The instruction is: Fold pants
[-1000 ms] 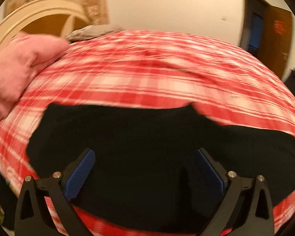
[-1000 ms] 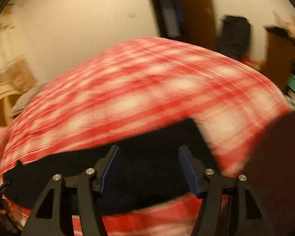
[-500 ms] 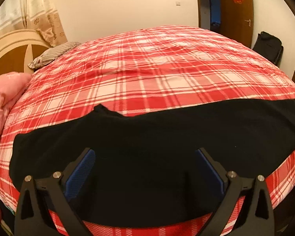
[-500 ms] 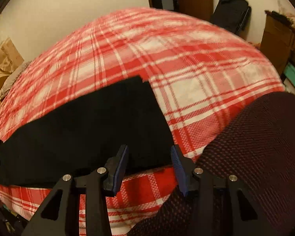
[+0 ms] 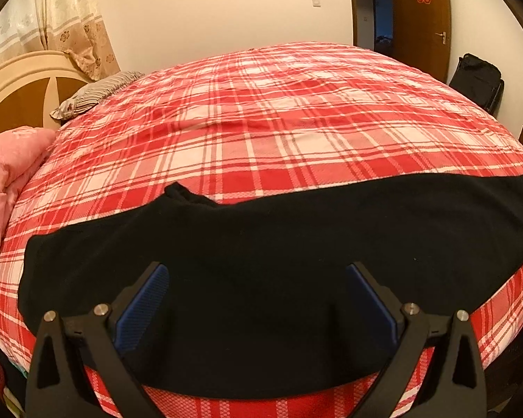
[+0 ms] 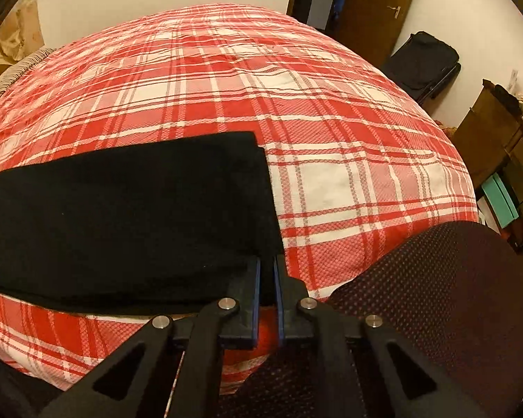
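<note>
One pair of black pants lies as a long band across the near edge of the red plaid bedspread, which also bears one striped pillow and one pink blanket. The left gripper hovers over the pants with jaws spread wide and empty. The right gripper is pinched nearly closed on the pants' near right corner, beside one dark mesh chair.

One pants, two pillows (pink, striped).
</note>
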A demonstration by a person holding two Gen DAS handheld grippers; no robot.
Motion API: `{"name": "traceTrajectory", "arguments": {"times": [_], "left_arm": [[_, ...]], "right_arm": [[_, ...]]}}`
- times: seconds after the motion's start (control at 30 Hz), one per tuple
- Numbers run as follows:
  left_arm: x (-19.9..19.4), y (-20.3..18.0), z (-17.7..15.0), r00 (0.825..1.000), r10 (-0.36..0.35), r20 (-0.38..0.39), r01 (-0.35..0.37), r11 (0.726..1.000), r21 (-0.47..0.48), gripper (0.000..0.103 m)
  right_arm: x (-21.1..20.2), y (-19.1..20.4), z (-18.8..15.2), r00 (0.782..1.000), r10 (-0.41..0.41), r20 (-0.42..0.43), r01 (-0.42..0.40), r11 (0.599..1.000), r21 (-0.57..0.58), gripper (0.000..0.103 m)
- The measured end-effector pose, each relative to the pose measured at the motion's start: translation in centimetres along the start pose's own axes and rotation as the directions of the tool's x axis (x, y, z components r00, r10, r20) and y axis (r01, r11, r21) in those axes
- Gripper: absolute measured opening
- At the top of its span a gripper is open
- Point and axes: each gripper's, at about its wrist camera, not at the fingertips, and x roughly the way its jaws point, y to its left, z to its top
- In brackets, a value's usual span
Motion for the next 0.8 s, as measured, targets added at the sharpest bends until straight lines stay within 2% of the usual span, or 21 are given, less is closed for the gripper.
{"name": "traceTrajectory", "arguments": {"times": [0.1, 0.2, 0.27, 0.33, 0.37, 0.4, 0.43, 0.47, 0.5, 0.6, 0.7, 0.8], "left_arm": [[0.0, 0.0, 0.0, 1.0, -0.002, -0.002, 0.002, 1.0, -0.001, 0.103], [0.0, -0.2, 0.0, 1.0, -0.006, -0.003, 0.006, 1.0, 0.001, 0.103], [0.1, -0.4, 0.0, 1.0, -0.009, -0.006, 0.009, 1.0, 0.006, 0.103], [0.1, -0.5, 0.0, 1.0, -0.013, -0.005, 0.013, 1.0, 0.01, 0.103], [0.1, -0.5, 0.0, 1.0, -0.015, -0.005, 0.015, 1.0, 0.009, 0.103], [0.2, -0.6, 0.0, 1.0, -0.016, -0.007, 0.016, 1.0, 0.007, 0.103], [0.3, -0.6, 0.0, 1.0, -0.016, -0.01, 0.016, 1.0, 0.007, 0.103], [0.3, -0.7, 0.0, 1.0, -0.016, -0.013, 0.016, 1.0, 0.009, 0.103], [0.4, -0.8, -0.1, 1.0, -0.017, -0.015, 0.017, 1.0, 0.01, 0.103], [0.1, -0.8, -0.1, 1.0, -0.017, -0.01, 0.017, 1.0, 0.013, 0.103], [-0.1, -0.2, 0.0, 1.0, -0.013, -0.004, 0.013, 1.0, -0.006, 0.103], [0.3, 0.6, 0.1, 1.0, -0.019, -0.02, 0.018, 0.999, -0.045, 0.103]], "right_arm": [[1.3, 0.5, -0.1, 0.996, -0.084, -0.021, 0.082, 0.995, -0.065, 0.007], [1.4, 0.4, 0.2, 0.998, -0.07, -0.005, 0.07, 0.995, -0.071, 0.008], [1.0, -0.7, 0.5, 1.0, -0.012, -0.014, 0.011, 0.999, -0.03, 0.009], [0.0, -2.6, 0.7, 0.995, 0.097, 0.017, -0.099, 0.991, 0.093, 0.013], [-0.6, -3.9, 0.7, 0.988, 0.144, 0.055, -0.151, 0.972, 0.178, 0.018], [-0.9, -4.7, 0.8, 0.98, 0.179, 0.086, -0.195, 0.951, 0.239, 0.028], [-0.9, -5.2, 0.9, 0.974, 0.203, 0.103, -0.224, 0.937, 0.268, 0.035], [-0.8, -5.5, 1.0, 0.968, 0.223, 0.114, -0.247, 0.925, 0.288, 0.05], [-0.7, -5.6, 1.1, 0.965, 0.233, 0.123, -0.26, 0.919, 0.297, 0.057], [0.8, -5.2, 1.8, 0.971, 0.221, 0.087, -0.237, 0.926, 0.295, 0.057], [2.7, -3.9, 1.9, 0.96, 0.278, 0.023, -0.273, 0.919, 0.284, 0.058], [2.9, -1.5, 1.8, 0.98, 0.197, -0.004, -0.194, 0.97, 0.146, 0.058]]}}
